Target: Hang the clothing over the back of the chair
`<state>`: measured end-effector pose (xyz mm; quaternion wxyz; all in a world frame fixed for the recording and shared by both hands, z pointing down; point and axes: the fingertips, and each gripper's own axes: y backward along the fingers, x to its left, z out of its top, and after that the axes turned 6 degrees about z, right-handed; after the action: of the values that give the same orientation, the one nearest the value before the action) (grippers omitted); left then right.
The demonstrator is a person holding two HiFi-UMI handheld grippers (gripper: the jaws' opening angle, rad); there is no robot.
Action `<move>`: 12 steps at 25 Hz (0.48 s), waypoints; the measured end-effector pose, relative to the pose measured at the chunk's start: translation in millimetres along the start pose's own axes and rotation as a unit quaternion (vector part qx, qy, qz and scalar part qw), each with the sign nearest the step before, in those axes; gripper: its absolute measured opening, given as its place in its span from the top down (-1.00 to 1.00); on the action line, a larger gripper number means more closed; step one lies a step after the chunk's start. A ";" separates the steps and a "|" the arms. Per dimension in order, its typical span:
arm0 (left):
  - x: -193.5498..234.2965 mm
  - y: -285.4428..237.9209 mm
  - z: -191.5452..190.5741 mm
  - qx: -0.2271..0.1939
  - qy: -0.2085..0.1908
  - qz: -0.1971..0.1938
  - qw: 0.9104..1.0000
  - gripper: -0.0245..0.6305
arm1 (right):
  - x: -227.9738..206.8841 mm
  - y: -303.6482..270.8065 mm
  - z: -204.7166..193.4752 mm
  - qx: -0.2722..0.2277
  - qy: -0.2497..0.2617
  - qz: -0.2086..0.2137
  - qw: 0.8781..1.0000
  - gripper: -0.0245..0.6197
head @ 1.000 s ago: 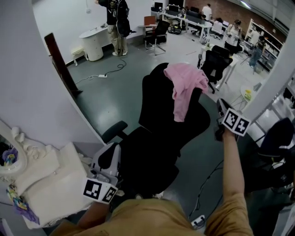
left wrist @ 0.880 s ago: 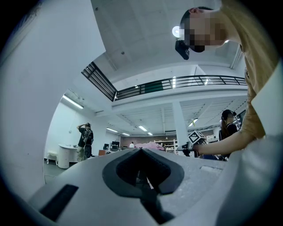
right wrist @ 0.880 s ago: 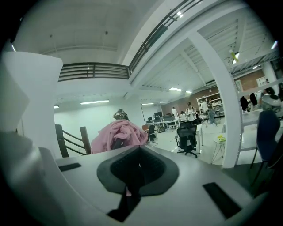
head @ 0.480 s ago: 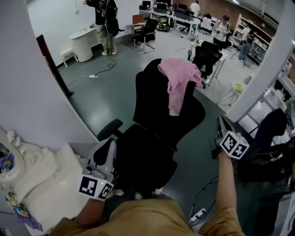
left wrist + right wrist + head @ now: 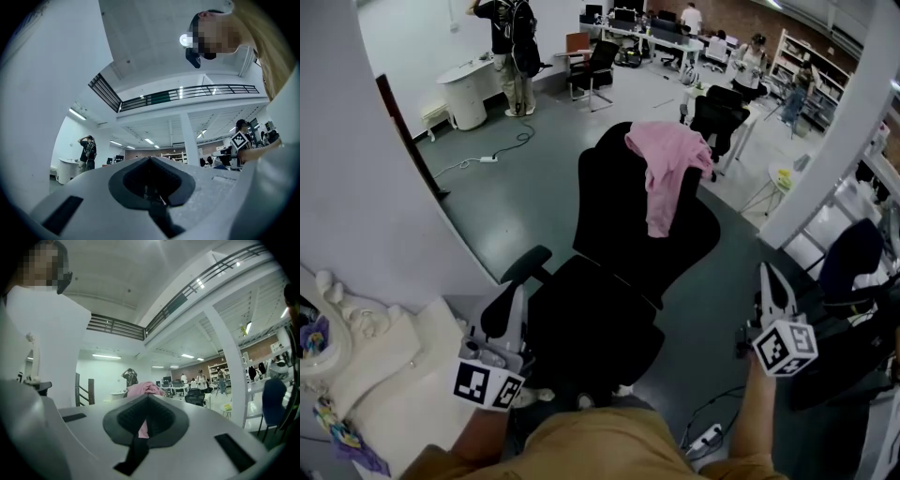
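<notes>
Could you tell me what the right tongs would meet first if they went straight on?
Most likely the pink garment hanging on the black chair, centred ahead of the right tongs; depth is unclear.

The head camera looks steeply down from over the front of the chair [image 5: 619,253]: seat close below, backrest farther off, open floor beyond it. The left gripper [image 5: 517,292] camera sits low beside the chair's armrest [image 5: 525,262] and tilts up toward the balcony railing [image 5: 187,93]. The right gripper [image 5: 767,274] camera sits off the chair's other side. It looks level at the pink garment [image 5: 143,389] on the backrest from some way off. All three views share the standing person [image 5: 511,42] far beyond the chair.
</notes>
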<state>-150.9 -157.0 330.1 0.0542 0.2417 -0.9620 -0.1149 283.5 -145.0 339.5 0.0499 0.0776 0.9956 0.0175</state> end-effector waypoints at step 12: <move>31.7 21.8 8.3 0.001 -0.006 0.056 0.998 0.91 | 27.3 55.9 33.7 -0.060 -0.021 -0.004 0.998 0.91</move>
<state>-189.9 -151.9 329.0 0.0548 0.1873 -0.9743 -0.1121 268.7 -84.7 305.7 0.0757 0.0708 0.9918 0.0751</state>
